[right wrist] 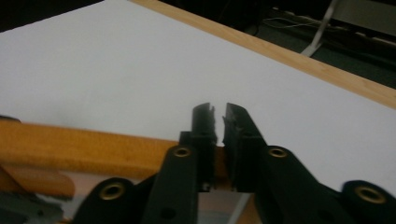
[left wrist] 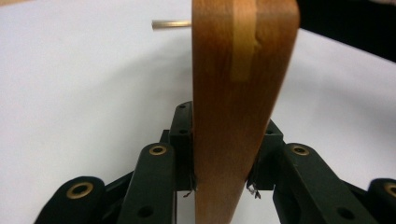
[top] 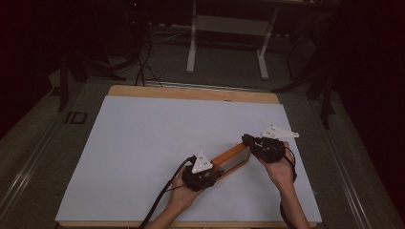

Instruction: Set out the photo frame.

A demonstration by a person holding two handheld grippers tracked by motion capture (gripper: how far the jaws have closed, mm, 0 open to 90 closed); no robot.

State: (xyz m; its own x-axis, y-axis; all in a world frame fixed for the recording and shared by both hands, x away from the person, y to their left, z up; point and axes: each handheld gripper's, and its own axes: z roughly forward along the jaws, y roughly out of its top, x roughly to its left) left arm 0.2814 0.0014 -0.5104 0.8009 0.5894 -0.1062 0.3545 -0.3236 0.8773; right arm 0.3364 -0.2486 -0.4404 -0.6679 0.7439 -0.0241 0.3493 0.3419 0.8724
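Holding a wooden frame between two hand-held grippers, a person works at a table covered by a white sheet. The frame lies slantwise in the lower middle of the high view, running from lower left to upper right. At its lower left end, the left gripper has its jaws clamped on the wood; in the left gripper view, the black pads press both sides of a rounded, upright piece of the frame, with a thin metal pin sticking out near the top. At the upper right end, the right gripper sits astride the top rail, its jaws set narrow with a slim gap at the tips. The frame looks stiff, light and smooth, possibly with a glass pane, so the solid wooden rails near the corners seem the safest grip.
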